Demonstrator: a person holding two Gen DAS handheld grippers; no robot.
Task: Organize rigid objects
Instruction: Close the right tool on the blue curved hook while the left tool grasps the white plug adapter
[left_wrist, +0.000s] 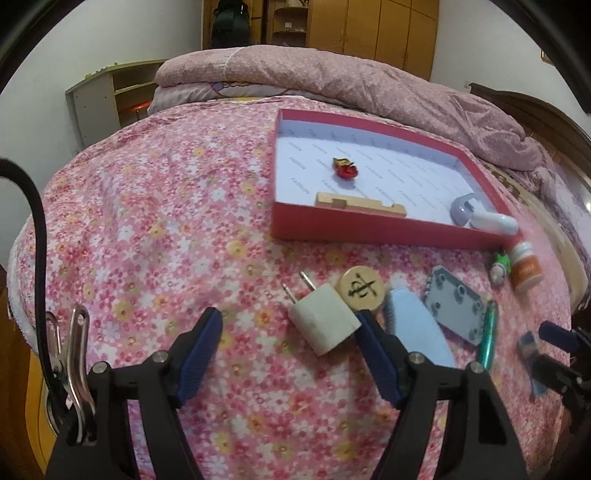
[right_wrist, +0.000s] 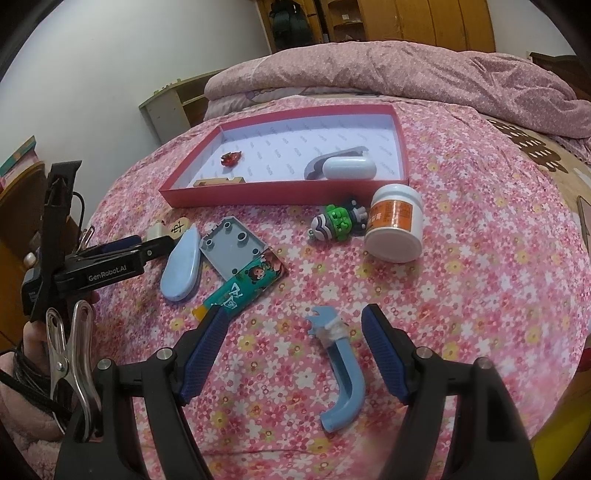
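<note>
Floral bedspread holds one red tray, one white plug between the left hand-held gripper's parted jaws.

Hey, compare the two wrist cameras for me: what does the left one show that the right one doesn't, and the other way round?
Only the left wrist view shows the white plug adapter clearly, lying between the open left tongs.

Only the right wrist view shows the blue curved handle clearly, between the open right tongs, and the toy figure clearly.

Both show the red tray, the white capsule case, the orange-label jar and the wooden chess disc.
</note>
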